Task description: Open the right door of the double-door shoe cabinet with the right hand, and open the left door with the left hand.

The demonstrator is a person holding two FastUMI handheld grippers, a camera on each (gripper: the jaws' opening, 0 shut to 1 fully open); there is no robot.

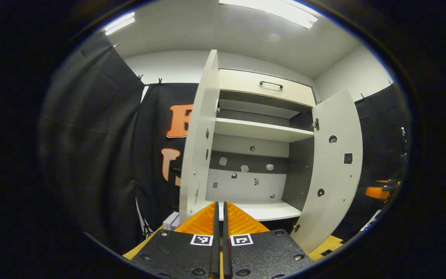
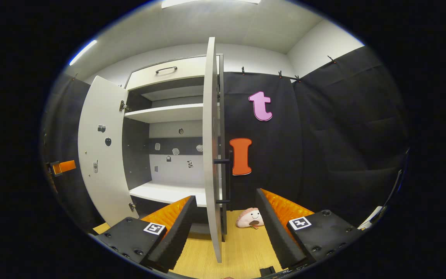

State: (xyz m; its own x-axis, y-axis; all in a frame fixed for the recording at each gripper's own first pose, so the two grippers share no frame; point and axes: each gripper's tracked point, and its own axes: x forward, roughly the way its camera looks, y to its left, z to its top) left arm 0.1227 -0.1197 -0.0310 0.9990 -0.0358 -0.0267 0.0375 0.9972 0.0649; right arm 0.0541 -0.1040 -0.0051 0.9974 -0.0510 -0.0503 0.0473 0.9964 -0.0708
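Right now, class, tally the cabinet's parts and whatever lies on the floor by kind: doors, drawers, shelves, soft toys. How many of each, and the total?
Open doors: 2, the left door and the right door
Drawers: 1, the top drawer
Shelves: 2, the upper shelf and the bottom shelf
Soft toys: 1, the plush toy
Total: 6

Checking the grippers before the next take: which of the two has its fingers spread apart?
The right gripper: in its own view its fingers stand wide apart, straddling the right door's edge without touching. The left gripper's fingers sit closed together.
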